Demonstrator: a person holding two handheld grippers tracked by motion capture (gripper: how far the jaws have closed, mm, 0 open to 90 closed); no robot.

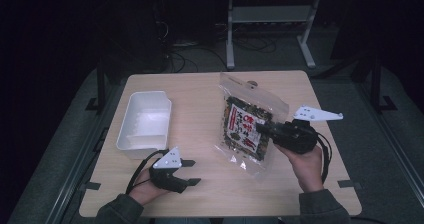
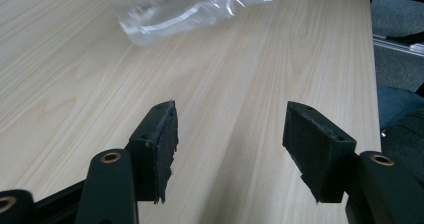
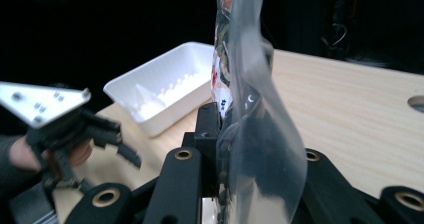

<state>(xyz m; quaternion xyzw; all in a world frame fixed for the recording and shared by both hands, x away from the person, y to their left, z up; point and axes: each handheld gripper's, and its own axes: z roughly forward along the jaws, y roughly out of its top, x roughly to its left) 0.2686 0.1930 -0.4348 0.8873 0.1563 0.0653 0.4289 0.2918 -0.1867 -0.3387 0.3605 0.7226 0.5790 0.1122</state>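
**A:** Where is the bag?

**B:** The clear plastic bag of dark dried flakes with a red-and-white label (image 1: 247,126) hangs over the right half of the pale wooden table (image 1: 200,194), lifted by the right gripper (image 1: 265,129). Its jaws are clamped on the bag's right edge; in the right gripper view the film (image 3: 250,134) stands pinched between the black pads.

**A:** Which way does it point?

**B:** In the high view its long axis runs from the far edge of the table toward the person, leaning slightly to the right as it nears. The sealed top strip sits at the far end and a clear bottom corner at the near end. From the right gripper's camera the bag stands upright on edge.

**A:** And the other claw?

**B:** The left gripper (image 1: 192,172) is near the front edge, left of centre, jaws apart with nothing between them. In the left gripper view bare wood shows between the pads (image 2: 160,144), and the bag's clear corner (image 2: 165,19) lies well ahead.

**A:** Room to move?

**B:** Open tabletop runs between the bag and the white rectangular plastic tray (image 1: 145,124), which lies close to the left edge, just beyond the left gripper. The bag's right side is near the table's right edge.

**A:** Counts?

**B:** One bag, one tray, two grippers, two hands.
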